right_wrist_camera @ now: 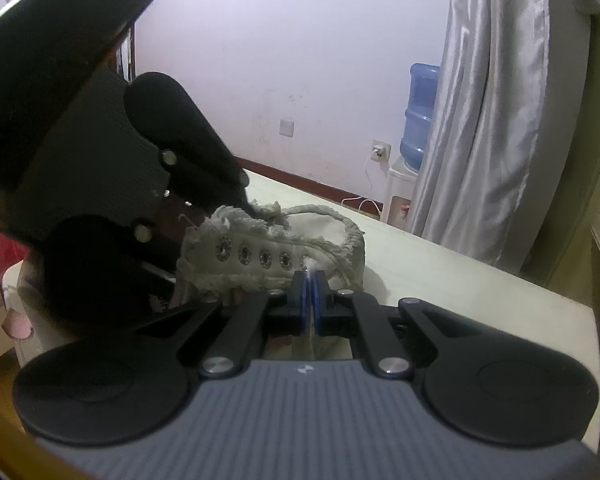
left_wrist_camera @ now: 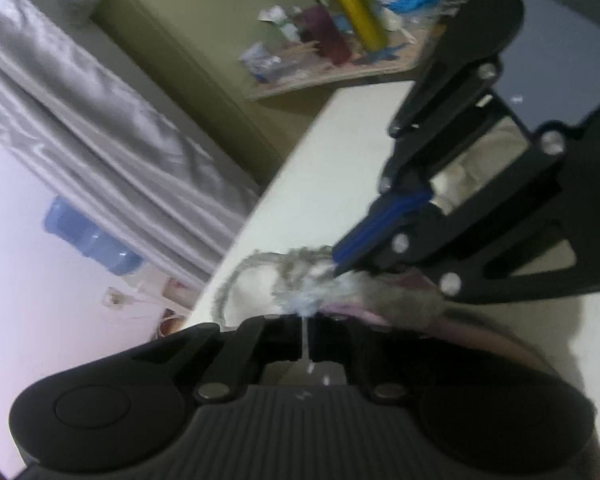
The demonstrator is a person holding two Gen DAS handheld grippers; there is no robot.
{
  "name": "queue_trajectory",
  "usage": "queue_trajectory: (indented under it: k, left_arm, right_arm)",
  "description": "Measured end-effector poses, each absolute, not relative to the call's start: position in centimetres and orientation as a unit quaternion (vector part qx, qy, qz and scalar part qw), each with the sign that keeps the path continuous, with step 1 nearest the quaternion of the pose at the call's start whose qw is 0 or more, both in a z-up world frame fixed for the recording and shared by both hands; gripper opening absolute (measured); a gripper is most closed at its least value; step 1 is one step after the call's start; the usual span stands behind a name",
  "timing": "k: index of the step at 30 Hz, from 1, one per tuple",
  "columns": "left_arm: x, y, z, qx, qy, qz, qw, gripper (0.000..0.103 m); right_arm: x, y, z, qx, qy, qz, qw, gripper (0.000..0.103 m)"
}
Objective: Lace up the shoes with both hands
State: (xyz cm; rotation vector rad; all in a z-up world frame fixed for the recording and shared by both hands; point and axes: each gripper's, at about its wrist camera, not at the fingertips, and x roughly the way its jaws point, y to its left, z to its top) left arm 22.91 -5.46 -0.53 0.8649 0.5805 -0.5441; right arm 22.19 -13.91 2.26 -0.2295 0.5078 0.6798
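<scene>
The left tongs [right_wrist_camera: 247,205] sit closed on the frayed rim of the off-white canvas shoe [right_wrist_camera: 276,248], lying on the pale counter [right_wrist_camera: 480,280]. The right tongs [right_wrist_camera: 310,280] pinch a white lace [right_wrist_camera: 310,269] by its eyelets. No readable writing.

Dim, bluish indoor light; left wrist view smeared by motion blur (right sharper), fisheye bending edges.

Frayed off-white canvas shoe [right_wrist_camera: 284,248] lies sideways, metal eyelets [right_wrist_camera: 265,258] showing.
</scene>
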Motion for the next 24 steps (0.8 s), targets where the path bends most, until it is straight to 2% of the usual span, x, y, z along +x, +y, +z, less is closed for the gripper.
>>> queue_trajectory:
  k: [6, 8, 10, 12, 16, 18, 24]
  left_arm:
    - [21.7, -3.2, 2.7, 0.386, 0.206, -0.162, 0.885, 0.000]
    - [21.8, -2.2, 4.2, 0.368, 0.210, -0.150, 0.893, 0.000]
    - [21.6, -1.7, 4.7, 0.362, 0.218, -0.173, 0.890, 0.001]
    - [20.9, -2.2, 4.0, 0.386, 0.225, -0.207, 0.870, 0.001]
    - [20.2, -3.9, 1.9, 0.416, 0.251, -0.250, 0.838, 0.011]
    - [21.1, -4.0, 1.6, 0.403, 0.257, -0.256, 0.840, 0.023]
    - [22.6, -4.1, 0.5, 0.407, 0.272, -0.267, 0.830, 0.032]
  right_arm:
    - [22.6, -14.6, 2.5, -0.099, 0.249, 0.331, 0.905, 0.004]
    - [22.1, -15.4, 3.1, -0.086, 0.244, 0.330, 0.908, 0.008]
    - [21.5, -16.0, 3.6, -0.070, 0.237, 0.331, 0.911, 0.020]
    - [21.0, -15.9, 4.0, -0.076, 0.226, 0.336, 0.911, 0.021]
    - [20.3, -15.4, 4.6, -0.099, 0.214, 0.325, 0.916, 0.021]
    - [20.1, -15.8, 5.1, -0.086, 0.212, 0.329, 0.916, 0.021]
    - [18.7, -15.2, 5.2, -0.101, 0.211, 0.352, 0.906, 0.025]
